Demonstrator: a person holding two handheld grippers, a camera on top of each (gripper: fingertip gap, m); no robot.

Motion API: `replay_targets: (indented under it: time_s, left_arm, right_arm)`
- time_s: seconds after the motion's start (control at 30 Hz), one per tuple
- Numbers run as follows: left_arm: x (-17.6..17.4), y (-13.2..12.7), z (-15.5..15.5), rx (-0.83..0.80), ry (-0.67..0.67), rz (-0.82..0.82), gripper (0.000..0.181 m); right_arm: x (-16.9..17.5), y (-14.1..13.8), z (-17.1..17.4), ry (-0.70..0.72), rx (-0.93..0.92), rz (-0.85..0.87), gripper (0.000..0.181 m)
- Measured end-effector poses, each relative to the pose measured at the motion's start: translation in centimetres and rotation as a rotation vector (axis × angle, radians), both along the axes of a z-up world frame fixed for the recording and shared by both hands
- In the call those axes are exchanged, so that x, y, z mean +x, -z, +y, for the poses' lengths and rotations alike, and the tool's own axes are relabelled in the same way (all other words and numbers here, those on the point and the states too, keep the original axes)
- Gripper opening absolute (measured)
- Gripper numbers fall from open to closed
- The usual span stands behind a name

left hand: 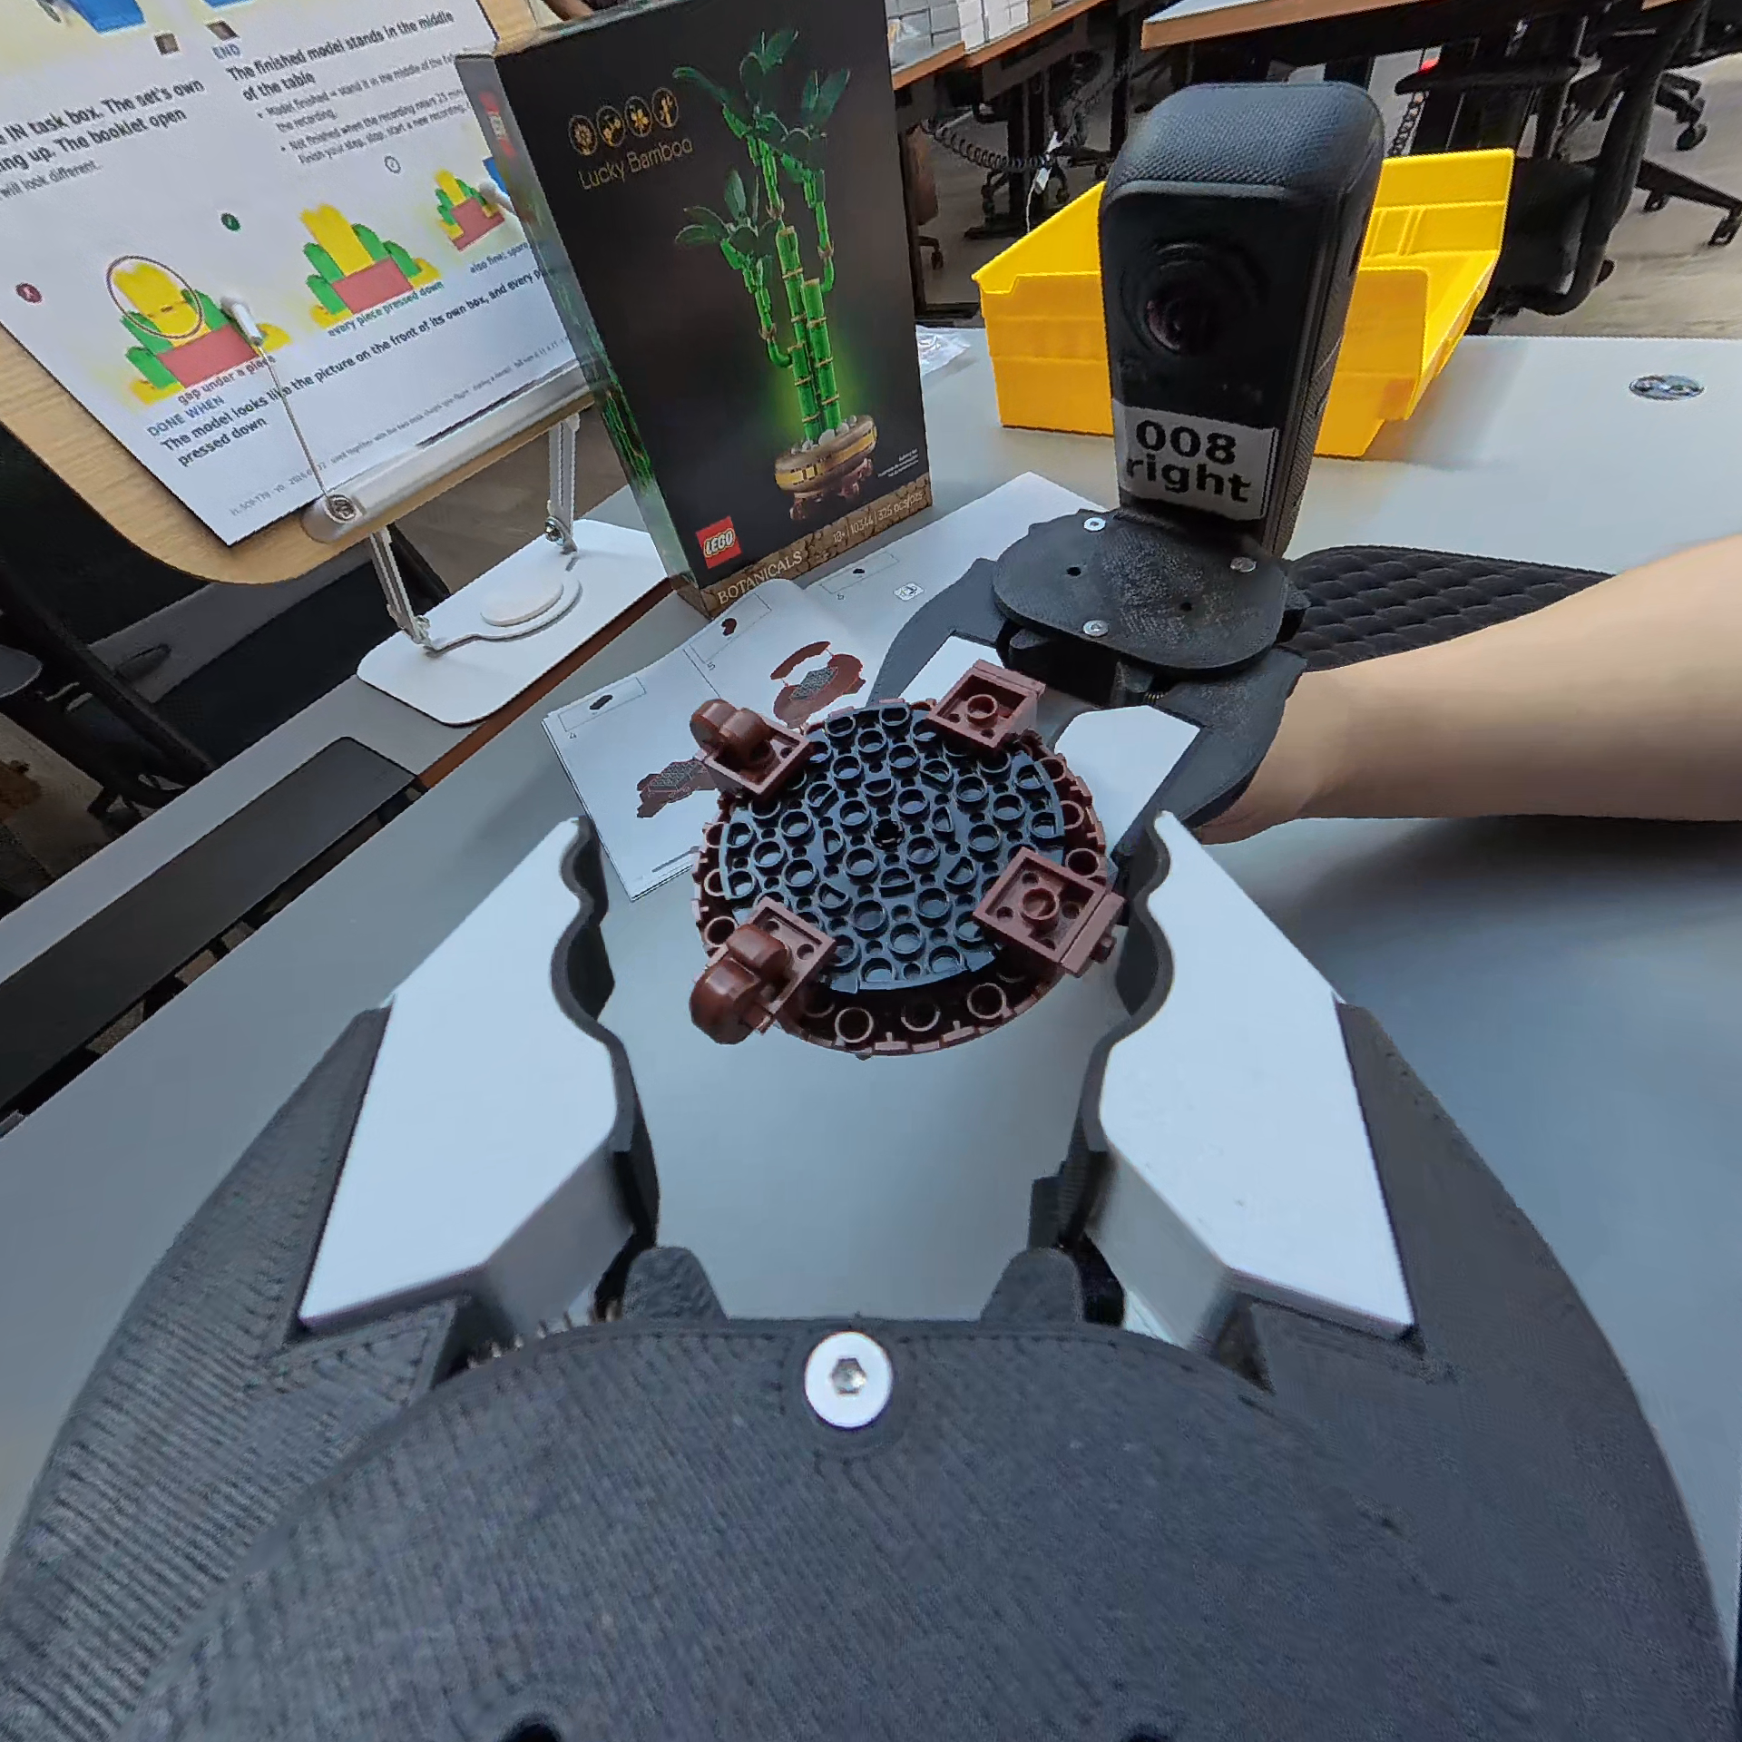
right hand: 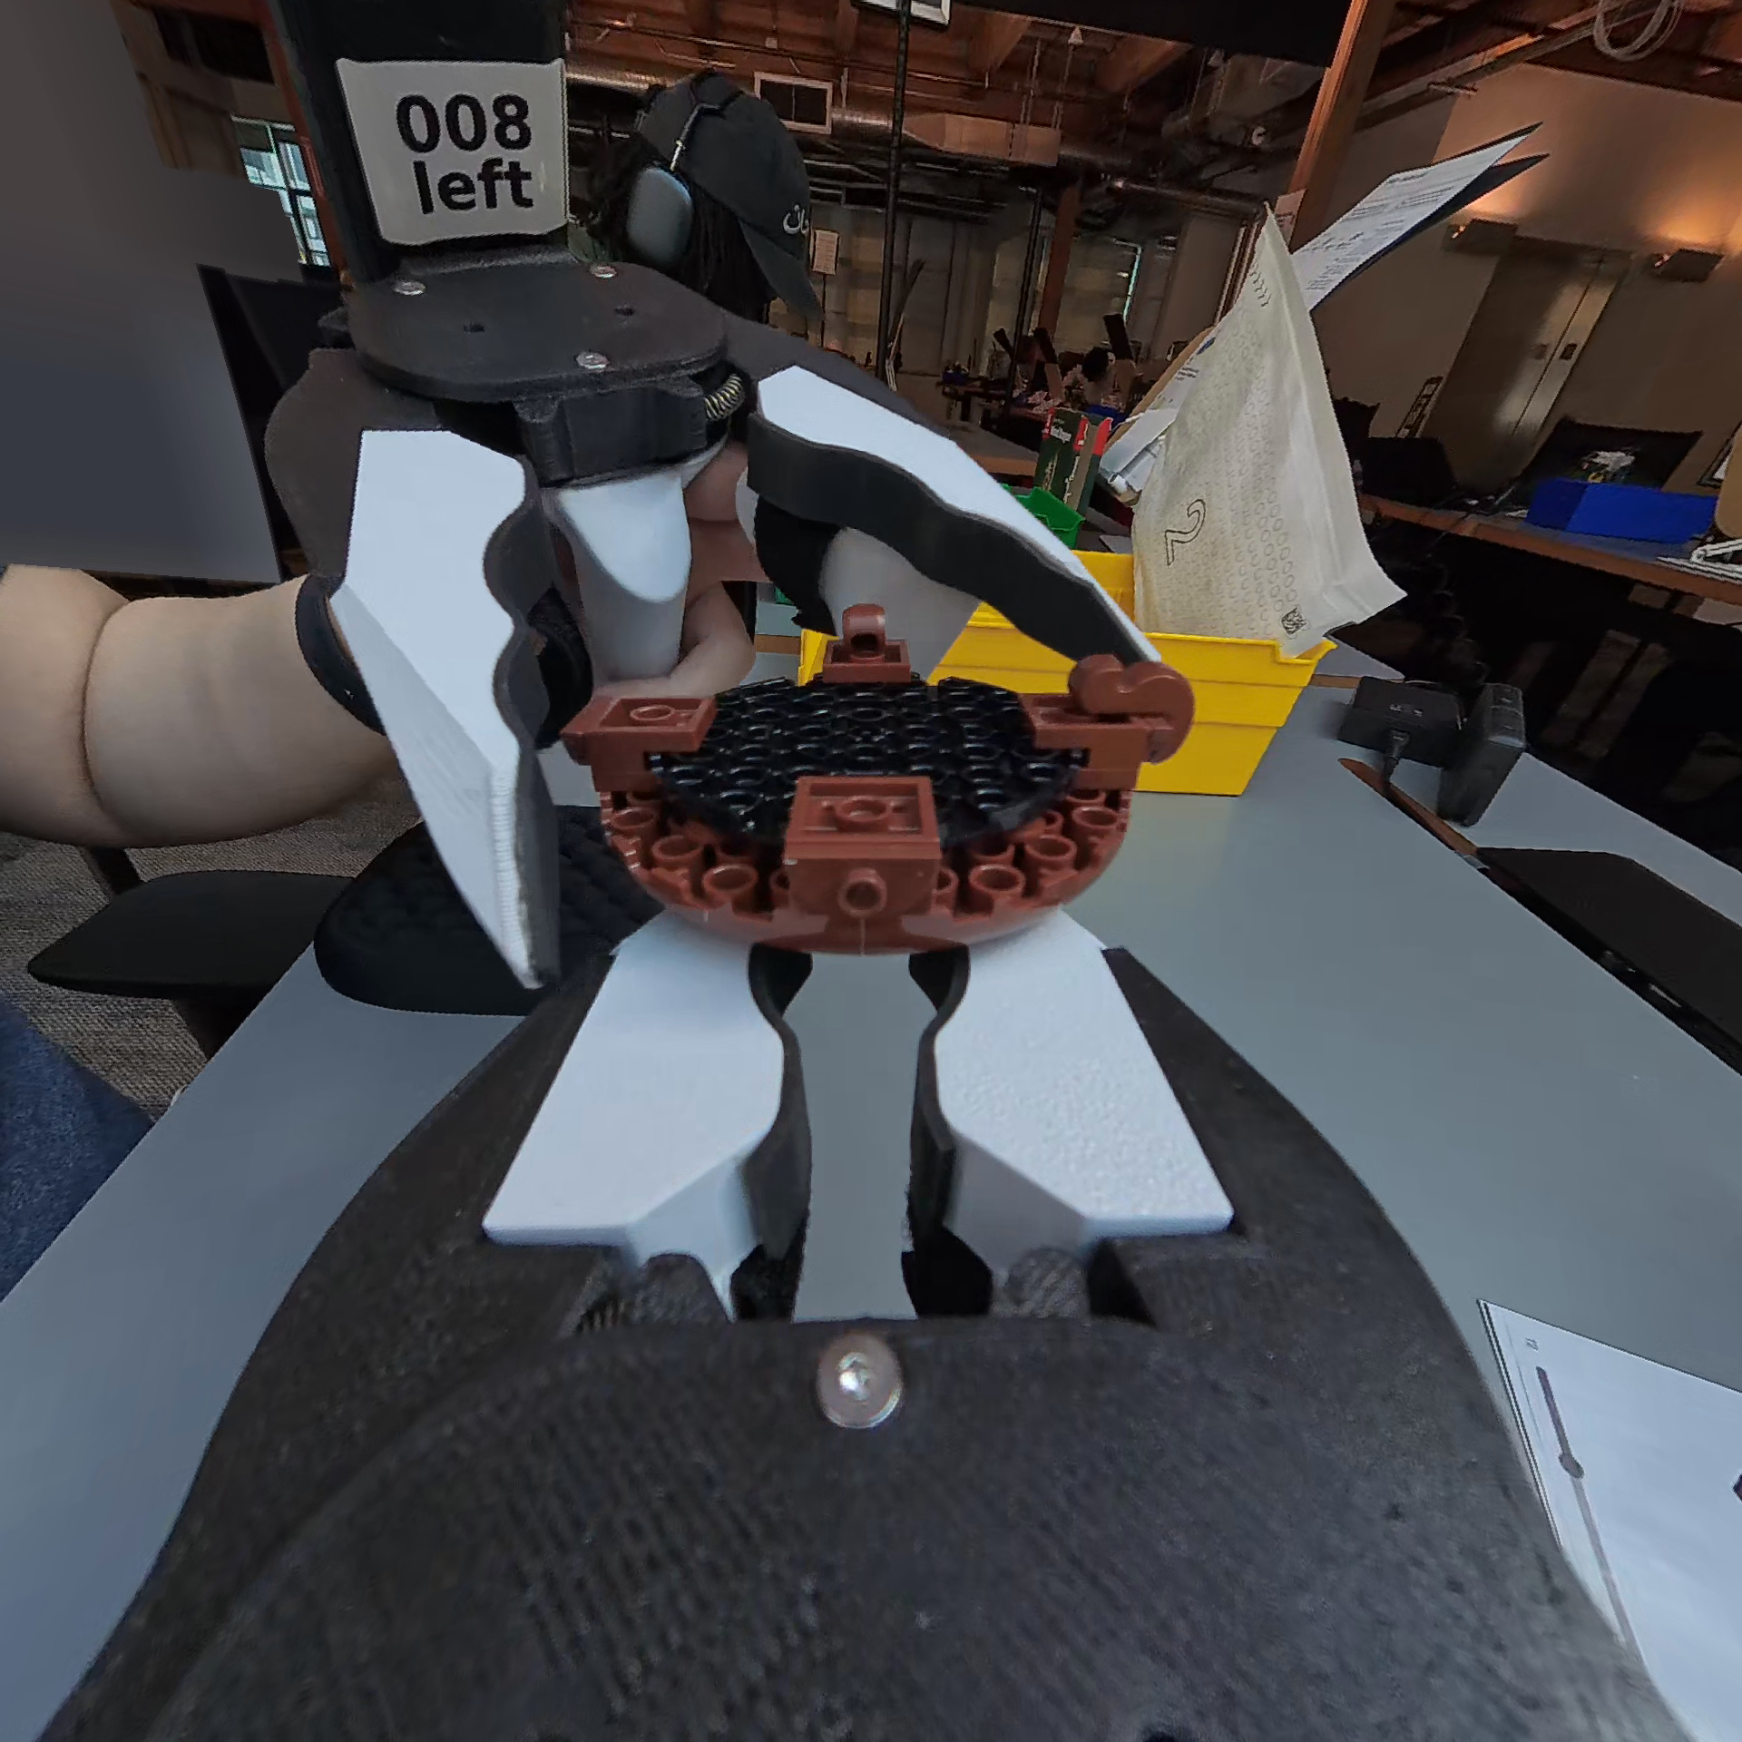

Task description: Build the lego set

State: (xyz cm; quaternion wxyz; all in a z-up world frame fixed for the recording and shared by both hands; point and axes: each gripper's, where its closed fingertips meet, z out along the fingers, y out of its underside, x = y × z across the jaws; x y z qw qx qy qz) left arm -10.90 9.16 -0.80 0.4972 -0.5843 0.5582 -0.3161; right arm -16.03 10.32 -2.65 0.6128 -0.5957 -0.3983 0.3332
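Base [left hand: 895,877]: round, reddish-brown rim, black plate inset, underside up, held off the grey table [left hand: 1508,943]. Four brown brackets fitted; two carry curled feet, two bare. Right gripper [right hand: 860,952] narrow, pinching the rim. Left gripper [left hand: 862,905] wide, empty. Stalks unbuilt; early stage, judged against set box [left hand: 735,311].

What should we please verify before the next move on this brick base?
1. Grip: ok. The right tongs are shut on the rim of the round black-and-brown brick base, held tilted.
2. Free tool: ok. The left tongs are open and hold nothing.
3. Feet on all four corners: not ok. Two curled brown feet are on; two brown square brackets are bare.
4. Next foot piece at hand: cannot tell; none shows.
5. Guide in sight: ok. The open white instruction booklet lies behind the base.
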Motion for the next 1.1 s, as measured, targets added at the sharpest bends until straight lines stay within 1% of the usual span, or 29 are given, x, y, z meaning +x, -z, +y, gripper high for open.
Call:
replay_targets:
  time_s: [0.07,0.13,0.23,0.27,0.4,0.47,0.7,0.8,0.97,1.1]
  left_arm:
    - [-0.1,0.5,-0.5,-0.035,0.044,0.028,0.119]
    - [-0.2,1.0,-0.8,-0.096,0.081,0.056,0.117]
    - [-0.2,0.3,-1.9,-0.172,0.180,-0.001,0.095]
    - [-0.3,0.2,-2.0,-0.180,0.199,-0.012,0.095]
    - [-0.4,0.4,-1.8,-0.156,0.197,-0.025,0.098]
    - [-0.4,0.4,-1.9,-0.162,0.210,-0.035,0.095]
    - [-0.4,0.7,-1.8,-0.180,0.210,-0.054,0.094]
    - [-0.4,0.1,-1.5,-0.222,0.206,-0.102,0.094]
    - [-0.5,-1.0,-0.4,-0.348,0.215,-0.200,0.094]
    - [-0.8,-1.1,0.7,-0.401,0.207,-0.241,0.094]
  right_arm:
    - [0.0,-0.2,-0.2,-0.012,0.008,0.008,0.013]
    - [-0.2,-0.4,-0.6,-0.040,0.024,0.016,0.013]
    - [-0.2,-0.4,-0.8,-0.050,0.031,0.004,0.013]
    - [-0.2,-0.5,-0.9,-0.051,0.030,0.008,0.013]
    - [-0.3,-0.2,-0.8,-0.054,0.016,-0.002,0.013]
    - [-0.4,0.0,-0.8,-0.059,0.004,-0.003,0.013]
    - [-0.3,0.2,-0.7,-0.053,-0.001,-0.020,0.013]
    - [0.0,-0.2,-0.5,-0.039,0.011,-0.019,0.013]
    - [1.0,-0.4,0.2,-0.001,-0.003,-0.020,0.014]
    - [1.7,-0.2,0.8,0.021,-0.025,-0.031,0.014]
